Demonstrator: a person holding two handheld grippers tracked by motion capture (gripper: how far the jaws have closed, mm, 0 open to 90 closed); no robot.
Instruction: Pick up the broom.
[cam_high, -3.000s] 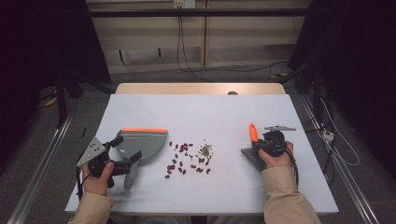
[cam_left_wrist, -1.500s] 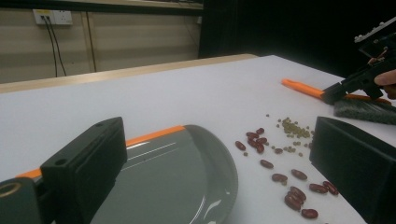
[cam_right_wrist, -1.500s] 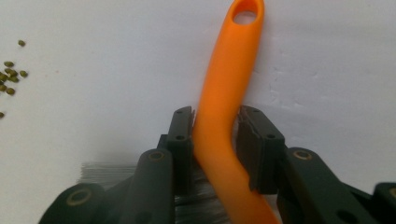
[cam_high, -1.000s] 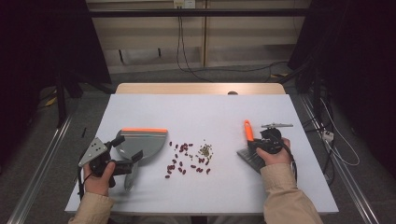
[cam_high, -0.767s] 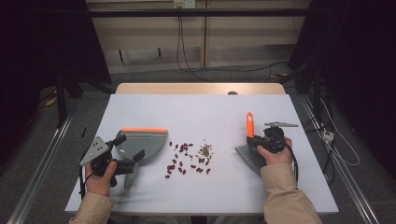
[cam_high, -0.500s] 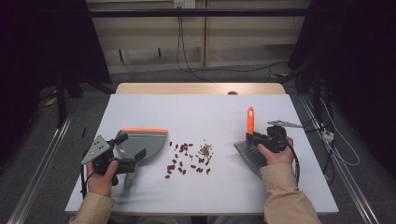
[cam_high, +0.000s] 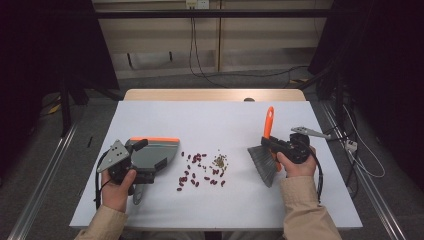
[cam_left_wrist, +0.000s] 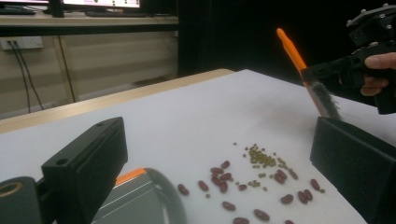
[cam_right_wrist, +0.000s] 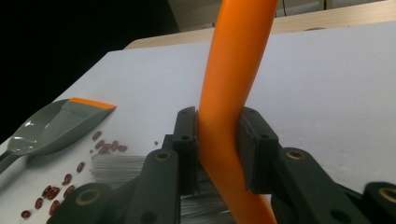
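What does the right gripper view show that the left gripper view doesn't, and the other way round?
Right gripper view: the right claw shut on the orange handle of the brush, close up, bristles below. Left gripper view: a heap of small green seeds, and the hand holding that claw. Both: brush, red beans, grey dustpan, white table.

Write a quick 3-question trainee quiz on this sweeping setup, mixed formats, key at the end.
1. True or false: the right gripper is shut on the brush handle.
2. Which lies between the dustpan and the brush: A) a sponge, B) scattered beans, C) a cup?
3. Fill in: the dustpan's front lip is coloured ____.

Key
1. True: in the right gripper view both jaws press the orange handle.
2. B: red beans and a small pile of greenish ones lie loose on the table.
3. Orange.
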